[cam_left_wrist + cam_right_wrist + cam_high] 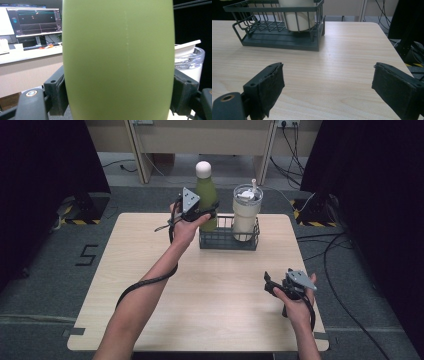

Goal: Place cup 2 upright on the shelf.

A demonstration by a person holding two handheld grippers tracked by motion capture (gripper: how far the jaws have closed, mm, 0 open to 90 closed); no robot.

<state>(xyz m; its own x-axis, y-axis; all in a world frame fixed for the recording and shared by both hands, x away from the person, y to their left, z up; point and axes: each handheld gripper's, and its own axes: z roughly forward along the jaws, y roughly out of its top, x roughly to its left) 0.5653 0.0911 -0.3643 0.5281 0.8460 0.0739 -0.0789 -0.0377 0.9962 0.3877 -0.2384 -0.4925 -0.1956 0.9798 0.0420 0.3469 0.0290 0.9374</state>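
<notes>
- Your left gripper (202,214) squeezes the green bottle (206,195) around its middle. In the left gripper view, both black pads press on the sides of the green bottle (117,60).
- The bottle stands up straight at the far left end of the dark wire basket (227,241), on the far side of the table (150,285). You cannot tell from above if its bottom sits in the basket or hangs just over it. In the right gripper view, the left end of the basket (279,37) looks bare, so the bottle is likely lifted.
- The white cup with a lid (246,212) stands in the right end of the basket, just beside the bottle.
- Your right gripper (272,285) waits near you on the right side of the table. Its jaws are wide apart and hold nothing.
- This looks like the step where the bottle goes in or comes out of the basket.
- Next, keep the bottle straight and move it slowly, so it does not bump the cup or catch on the wires.
</notes>
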